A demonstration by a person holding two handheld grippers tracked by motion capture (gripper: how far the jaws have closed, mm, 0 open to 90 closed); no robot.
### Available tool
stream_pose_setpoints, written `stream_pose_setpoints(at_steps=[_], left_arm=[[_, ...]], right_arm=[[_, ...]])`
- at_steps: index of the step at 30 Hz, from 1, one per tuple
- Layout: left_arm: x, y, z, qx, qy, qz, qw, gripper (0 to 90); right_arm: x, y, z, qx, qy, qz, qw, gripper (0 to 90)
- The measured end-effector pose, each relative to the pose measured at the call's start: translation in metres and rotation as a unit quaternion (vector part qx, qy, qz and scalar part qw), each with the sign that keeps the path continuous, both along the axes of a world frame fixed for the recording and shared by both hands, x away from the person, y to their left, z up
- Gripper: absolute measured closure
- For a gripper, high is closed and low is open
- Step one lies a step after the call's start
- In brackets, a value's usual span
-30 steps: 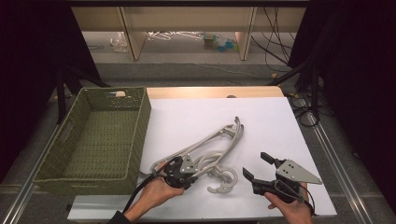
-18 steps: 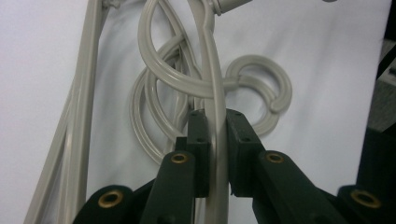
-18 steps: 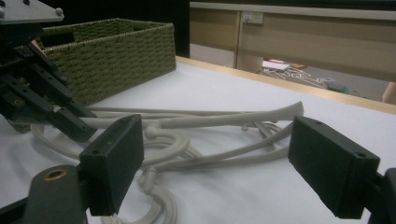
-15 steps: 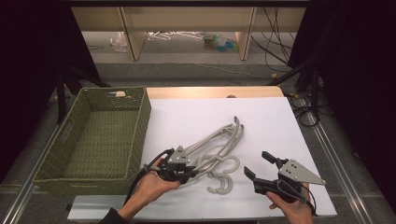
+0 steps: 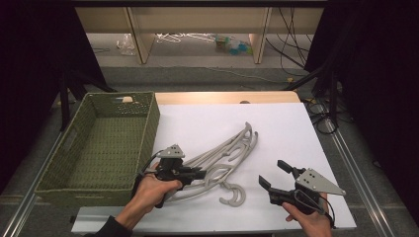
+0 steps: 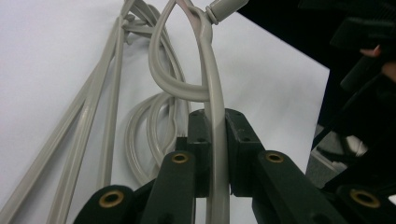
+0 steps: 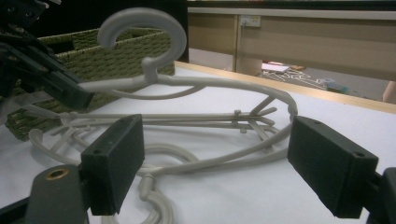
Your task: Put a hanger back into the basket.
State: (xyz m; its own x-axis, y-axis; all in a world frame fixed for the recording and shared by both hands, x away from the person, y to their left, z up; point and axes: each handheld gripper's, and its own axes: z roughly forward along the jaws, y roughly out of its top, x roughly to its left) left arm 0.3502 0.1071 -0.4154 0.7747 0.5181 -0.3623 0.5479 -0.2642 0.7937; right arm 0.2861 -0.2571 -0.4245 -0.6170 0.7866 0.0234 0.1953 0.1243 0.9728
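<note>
You have a green woven basket (image 5: 104, 143) sitting at the left of the white table top (image 5: 296, 133), its long side along the table's edge. Beyond the table you see a wooden shelf unit (image 5: 197, 24) with small clutter (image 5: 232, 44) on the floor under it, and black cables (image 5: 321, 113) trailing at the right.

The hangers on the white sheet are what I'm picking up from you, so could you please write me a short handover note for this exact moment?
Left claw: shut on the arm of one grey hanger, its hook end tilted up off the sheet.
Right claw: open, holding nothing, resting near the table's front edge, facing the pile.
Other hangers: tangled together on the white sheet.
Green basket: left of the sheet, no hangers inside.
Done: one hanger gripped.
Left: probably free it from the tangle and move the hangers to the basket.
</note>
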Motion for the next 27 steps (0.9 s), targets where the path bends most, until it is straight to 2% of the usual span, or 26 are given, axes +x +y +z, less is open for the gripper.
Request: stream_pose_setpoints(at_steps=[4, 5, 7, 8, 11, 12, 14, 16, 17, 18, 19, 23, 27], left_arm=[[0.001, 0.009, 0.005, -0.023, 0.007, 0.012, 0.9996, 81.3], [0.002, 0.011, 0.006, -0.033, 0.011, 0.016, 0.9993, 81.4], [0.002, 0.016, 0.009, -0.050, 0.015, 0.021, 0.9984, 81.3], [0.003, 0.021, 0.012, -0.058, 0.018, 0.028, 0.9978, 81.4], [0.003, 0.031, 0.020, -0.077, 0.018, 0.041, 0.9960, 81.3], [0.003, 0.034, 0.023, -0.082, 0.015, 0.044, 0.9956, 81.3], [0.002, 0.037, 0.026, -0.086, 0.013, 0.049, 0.9950, 81.3], [-0.001, 0.046, 0.037, -0.100, 0.003, 0.054, 0.9935, 81.3], [-0.002, 0.050, 0.042, -0.103, -0.003, 0.055, 0.9932, 81.3], [-0.003, 0.054, 0.047, -0.110, -0.005, 0.059, 0.9922, 81.3], [-0.003, 0.059, 0.052, -0.119, -0.020, 0.058, 0.9910, 81.3], [-0.008, 0.081, 0.068, -0.131, -0.030, 0.080, 0.9878, 81.3], [-0.009, 0.100, 0.075, -0.139, -0.037, 0.095, 0.9850, 81.3]], right_arm=[[0.000, 0.000, -0.001, 0.003, -0.001, 0.003, 1.0000, 19.7], [0.001, 0.001, -0.001, 0.008, -0.006, 0.003, 0.9999, 19.7], [-0.001, -0.001, 0.001, -0.005, 0.004, 0.000, 1.0000, 19.7], [0.001, 0.001, -0.001, 0.008, -0.006, 0.004, 0.9999, 19.7], [0.001, 0.000, -0.001, 0.005, -0.004, 0.004, 1.0000, 19.7], [0.000, -0.001, 0.000, -0.002, 0.004, 0.005, 1.0000, 19.7], [0.000, 0.000, 0.000, 0.000, 0.003, 0.005, 1.0000, 19.7], [0.001, 0.000, -0.001, 0.005, -0.002, 0.006, 1.0000, 19.7], [0.000, -0.001, 0.000, -0.002, 0.005, 0.004, 1.0000, 19.7], [0.001, 0.000, -0.001, 0.006, -0.004, 0.003, 1.0000, 19.7], [0.000, -0.001, -0.001, 0.000, 0.002, 0.001, 1.0000, 19.7], [0.001, -0.001, -0.001, 0.003, 0.001, -0.003, 1.0000, 19.7], [0.002, 0.000, -0.002, 0.006, 0.000, 0.001, 1.0000, 19.7]])
